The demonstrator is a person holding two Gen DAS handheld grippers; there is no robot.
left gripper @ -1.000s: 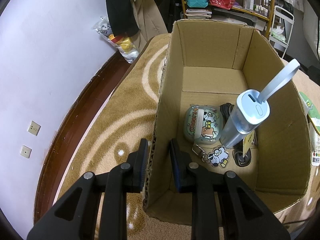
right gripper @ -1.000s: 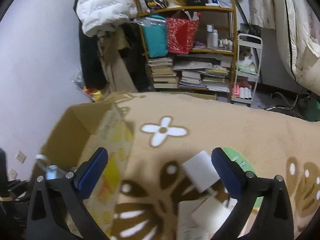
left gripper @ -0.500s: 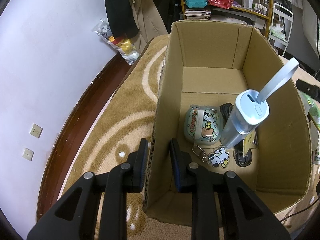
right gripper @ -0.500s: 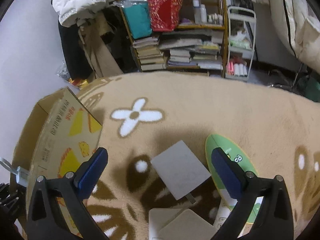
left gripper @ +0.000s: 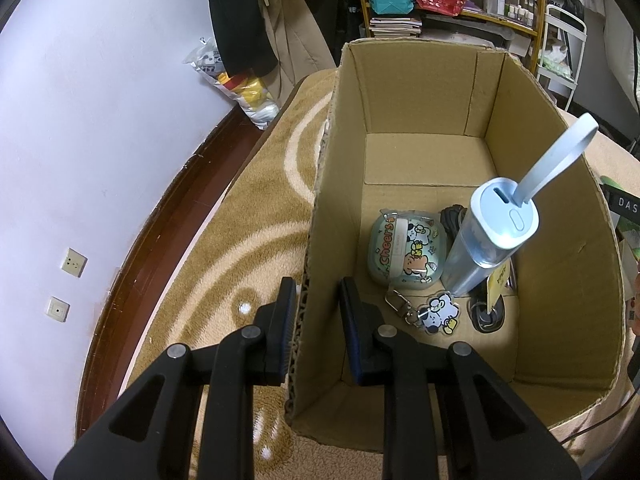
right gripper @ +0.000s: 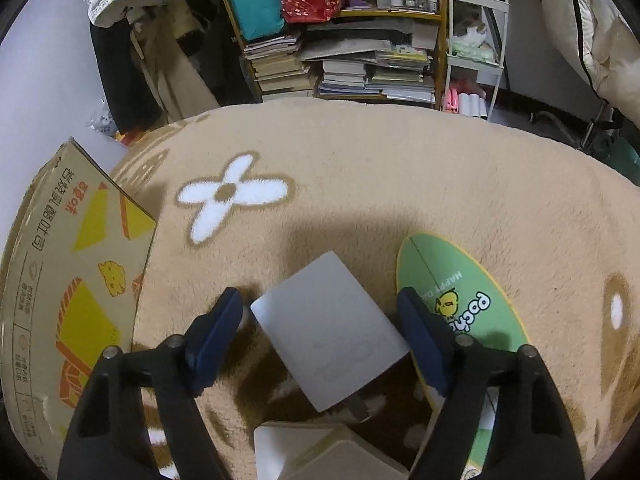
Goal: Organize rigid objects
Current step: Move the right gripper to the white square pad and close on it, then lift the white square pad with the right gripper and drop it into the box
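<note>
Brown box (left gripper: 420, 92), yellow-and-orange print outside (right gripper: 80, 280). Tan rug (right gripper: 400, 180) with white flower. Pale blue bottle (left gripper: 490, 240); mint cartoon-printed case (left gripper: 404, 254). Grey card (right gripper: 332, 332); green fan (right gripper: 460, 300).

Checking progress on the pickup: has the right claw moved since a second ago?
Yes. The right claw has dropped forward over the rug, away from the cardboard box, and now straddles the white block.

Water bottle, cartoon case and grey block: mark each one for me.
water bottle (left gripper: 505, 221): left wrist view, on its pale blue lid.
cartoon case (left gripper: 406, 253): left wrist view, middle of its printed top.
grey block (right gripper: 329, 328): right wrist view, centre of its flat upper face, between the open right fingers.
</note>
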